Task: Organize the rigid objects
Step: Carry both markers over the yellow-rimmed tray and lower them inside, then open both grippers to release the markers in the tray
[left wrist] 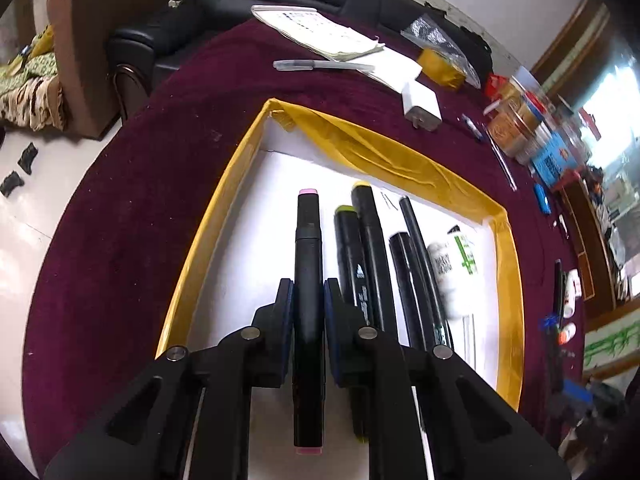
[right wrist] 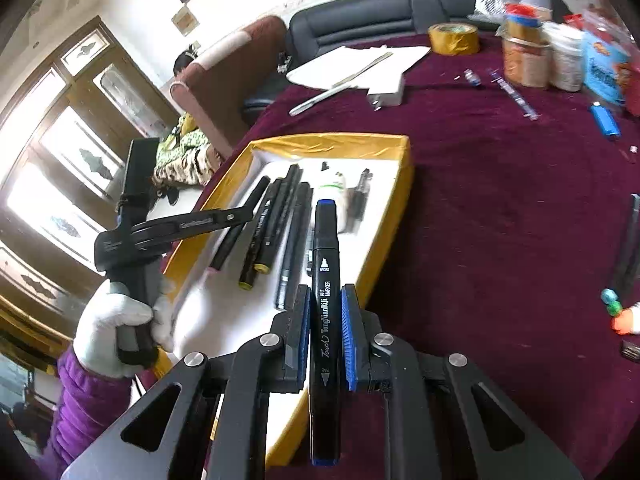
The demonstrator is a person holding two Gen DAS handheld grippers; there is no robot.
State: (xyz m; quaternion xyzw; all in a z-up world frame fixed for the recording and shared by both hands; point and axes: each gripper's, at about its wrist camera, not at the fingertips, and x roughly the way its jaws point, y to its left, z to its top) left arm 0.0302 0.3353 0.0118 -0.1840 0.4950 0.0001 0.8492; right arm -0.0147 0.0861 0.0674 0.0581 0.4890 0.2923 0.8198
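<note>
Markers everywhere today: left gripper (left wrist: 308, 304) has its jaws pinching a pink-capped marker (left wrist: 308, 264) over the yellow-edged tray (left wrist: 510, 280), where several black markers (left wrist: 362, 248) lie side by side. Right gripper (right wrist: 325, 312) is clamped on a blue-capped marker (right wrist: 325, 280) above the tray's near edge, on the maroon counter (right wrist: 500, 208).

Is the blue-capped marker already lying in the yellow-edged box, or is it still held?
Still held: the right tool clamps the blue-capped marker above the box edge.
</note>
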